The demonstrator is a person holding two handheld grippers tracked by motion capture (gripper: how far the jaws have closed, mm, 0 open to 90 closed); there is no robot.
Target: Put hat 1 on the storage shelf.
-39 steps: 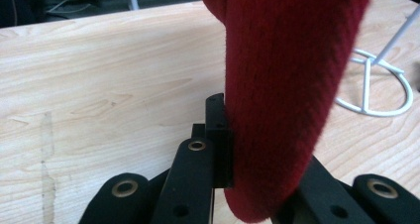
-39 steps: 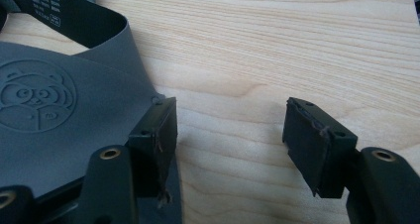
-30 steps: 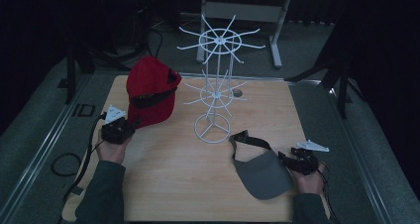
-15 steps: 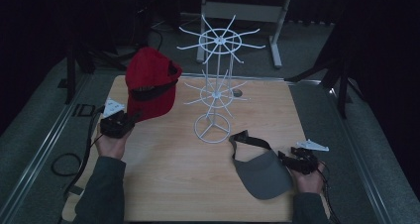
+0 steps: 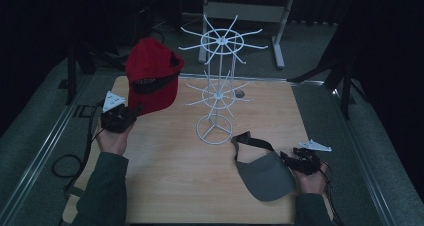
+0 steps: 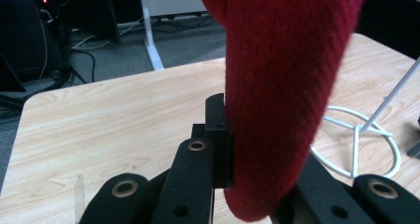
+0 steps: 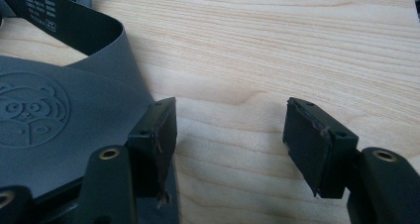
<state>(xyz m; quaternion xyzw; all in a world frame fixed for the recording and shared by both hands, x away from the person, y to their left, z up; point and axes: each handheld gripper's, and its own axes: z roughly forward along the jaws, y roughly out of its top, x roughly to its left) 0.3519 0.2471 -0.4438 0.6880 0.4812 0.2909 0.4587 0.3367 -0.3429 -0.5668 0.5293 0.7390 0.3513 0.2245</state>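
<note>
- The light wooden bench (image 5: 165,186) carries everything, with dark floor around it.
- The white wire hat stand (image 5: 216,86) rises from a round ring base near the middle of the bench, toward the far edge; it has two tiers of thin spokes, the upper one wider than the lower.
- The red knitted cap (image 5: 152,78) is lifted clear of the bench near the far left corner, well left of the stand. It hangs upright with its rounded crown uppermost and a dark band showing across its opening. In the left gripper view the fabric (image 6: 282,85) is a ribbed, soft red knit, and its lower edge bulges out below the jaws.
- The grey sun visor with a dark strap (image 5: 262,173) lies flat on the bench near the front right corner. Its brim is smooth and matte, with a round embossed bear-face emblem (image 7: 29,110), and the strap curls up at its far side.
- The left gripper (image 5: 120,118) is clamped on the lower edge of the red cap, jaws pressed tight against the knit.
- The right gripper (image 5: 300,161) rests low at the visor's right edge, jaws spread wide over bare wood; one jaw sits right at the brim's edge, and whether it touches is unclear.
</note>
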